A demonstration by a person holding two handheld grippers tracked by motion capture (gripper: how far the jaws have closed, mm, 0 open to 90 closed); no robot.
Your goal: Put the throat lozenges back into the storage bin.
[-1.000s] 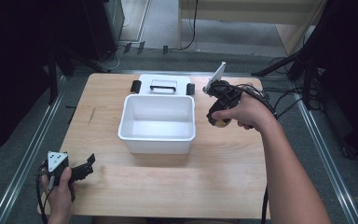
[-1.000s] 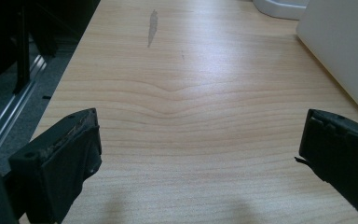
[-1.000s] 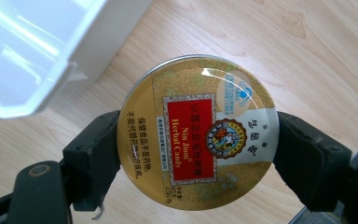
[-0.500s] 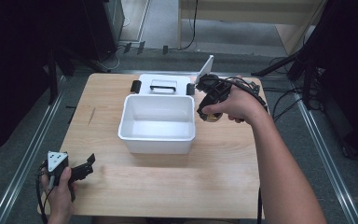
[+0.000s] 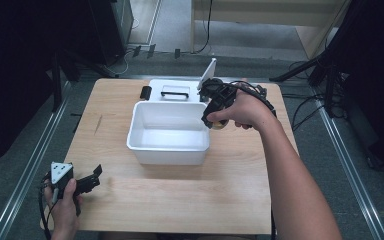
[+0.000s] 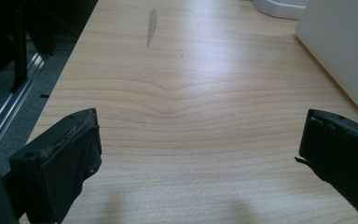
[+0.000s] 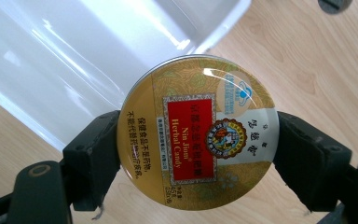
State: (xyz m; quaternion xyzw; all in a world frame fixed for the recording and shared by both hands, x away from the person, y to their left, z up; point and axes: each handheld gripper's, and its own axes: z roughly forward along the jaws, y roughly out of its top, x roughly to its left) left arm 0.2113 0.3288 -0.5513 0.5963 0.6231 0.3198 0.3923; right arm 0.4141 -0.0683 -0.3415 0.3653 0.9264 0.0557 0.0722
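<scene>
A round gold candy tin (image 7: 196, 135) with a red label sits clamped by its edges between the pads of my right gripper (image 7: 196, 144). In the high view that right gripper (image 5: 214, 119) hangs at the right rim of the white plastic bin (image 5: 167, 152), the tin (image 5: 219, 125) just showing under the hand. The bin's inside looks bare. My left gripper (image 5: 94, 176) rests low near the table's front left corner, its jaws wide apart over bare wood (image 6: 191, 116), with nothing between them.
A white lid (image 5: 172, 90) with a black handle lies flat behind the bin, a small black piece (image 5: 145, 92) at its left end. The bin's side wall (image 6: 345, 46) rises at the right of the left gripper view. Floor rails flank the wooden table (image 5: 180, 200).
My right hand has carried the tin leftward, from beside the bin's right side to its right rim. The left hand has stayed put.
</scene>
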